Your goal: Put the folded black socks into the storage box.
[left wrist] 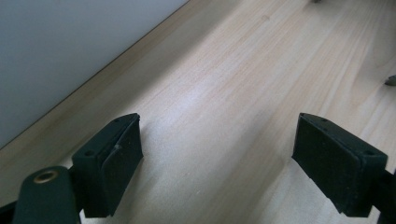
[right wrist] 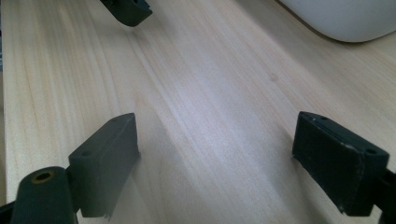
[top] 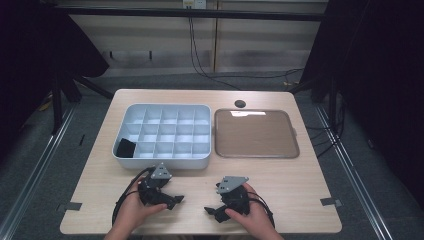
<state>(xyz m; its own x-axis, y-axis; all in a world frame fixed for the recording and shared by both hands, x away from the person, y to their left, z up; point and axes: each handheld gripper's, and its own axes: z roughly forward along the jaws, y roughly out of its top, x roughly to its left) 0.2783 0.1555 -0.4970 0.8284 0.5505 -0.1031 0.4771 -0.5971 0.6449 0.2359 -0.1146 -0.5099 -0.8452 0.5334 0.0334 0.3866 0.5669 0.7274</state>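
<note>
My left gripper (top: 172,200) rests low over the wooden table (top: 280,190) near its front edge, held in a hand and pointing right. Its jaws (left wrist: 217,163) stand open over bare wood, with nothing between them. My right gripper (top: 210,211) lies beside it, held in the other hand and pointing left toward the left one. Its jaws (right wrist: 215,163) are open too, also over bare wood. A fingertip of the left gripper (right wrist: 128,9) shows at the top of the right gripper view.
A white compartment tray (top: 160,162) sits just behind the left gripper, and its wall (left wrist: 70,46) is close at the left of the left gripper view. A black object (top: 126,148) lies in its front left compartment. A flat brown tray (top: 256,134) lies to its right.
</note>
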